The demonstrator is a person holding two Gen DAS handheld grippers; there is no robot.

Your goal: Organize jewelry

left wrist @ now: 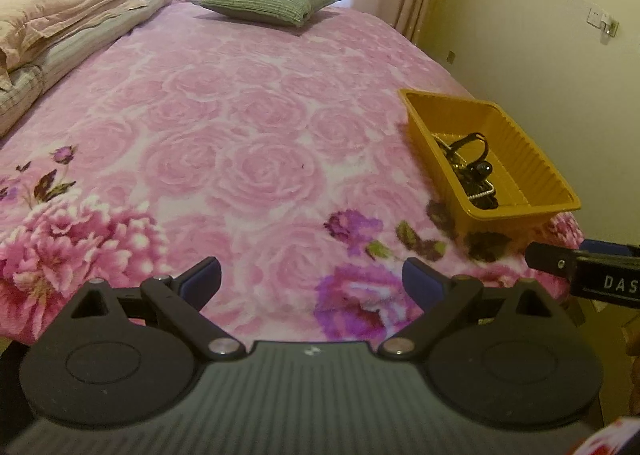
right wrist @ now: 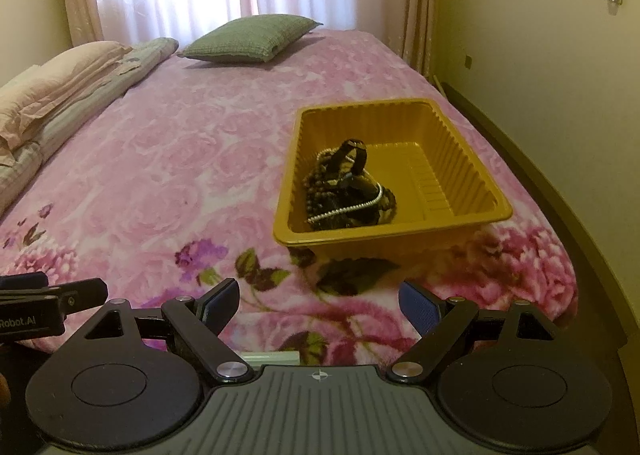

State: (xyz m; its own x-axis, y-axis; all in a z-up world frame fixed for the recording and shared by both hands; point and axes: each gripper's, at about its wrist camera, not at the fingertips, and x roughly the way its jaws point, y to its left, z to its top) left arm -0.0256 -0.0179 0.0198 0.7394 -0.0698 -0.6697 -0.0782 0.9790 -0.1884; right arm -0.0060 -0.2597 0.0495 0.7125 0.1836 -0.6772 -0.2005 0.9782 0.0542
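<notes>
**Both tools empty, jewelry in yellow tray on bed**

Left wrist view: left tool (left wrist: 311, 275) wide apart, nothing between its blue pads, over the near edge of the pink rose-patterned blanket (left wrist: 240, 135). Ribbed yellow plastic tray (left wrist: 532, 159) sits right of the tool, near the bed's right edge. Tangled dark jewelry pile (left wrist: 474, 171) lies inside the tray.

Right wrist view: right tool (right wrist: 319, 305) wide, empty. Tray (right wrist: 468, 151) just ahead; jewelry (right wrist: 348, 191) against its left wall, silver chain on top. Green square cushion (right wrist: 248, 37) well beyond the tray.
</notes>
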